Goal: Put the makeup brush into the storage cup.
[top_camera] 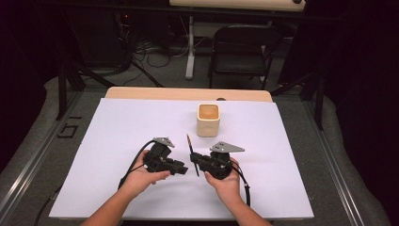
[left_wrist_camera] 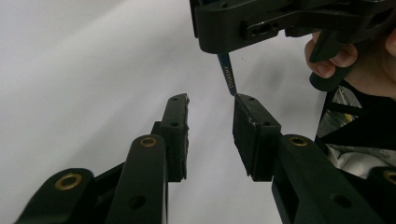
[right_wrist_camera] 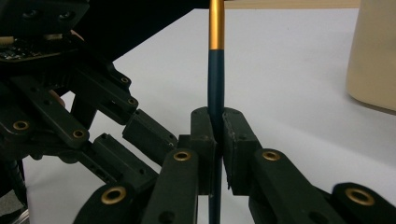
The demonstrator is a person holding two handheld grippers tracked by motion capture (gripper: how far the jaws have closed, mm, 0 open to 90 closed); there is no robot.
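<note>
The right gripper (top_camera: 194, 159) is clenched on a dark-handled paintbrush (top_camera: 192, 155), holding it above the white desk (top_camera: 117, 122) just in front of the cream cup (top_camera: 208, 120). The left gripper (top_camera: 184, 168) faces it, jaws apart, grasping nothing.

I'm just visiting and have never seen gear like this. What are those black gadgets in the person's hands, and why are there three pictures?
They are hand-held grippers: each has two black jaws that the person squeezes shut. The high view looks down on a white sheet that covers the table. The other two pictures come from small cameras riding on each gripper, looking along its jaws. On the sheet stands a cream-coloured cup. The right gripper is shut on a thin paintbrush with a dark blue handle and a gold band, held roughly upright. The left gripper is open, its jaws close to the brush's lower end but not closed on it.
</note>
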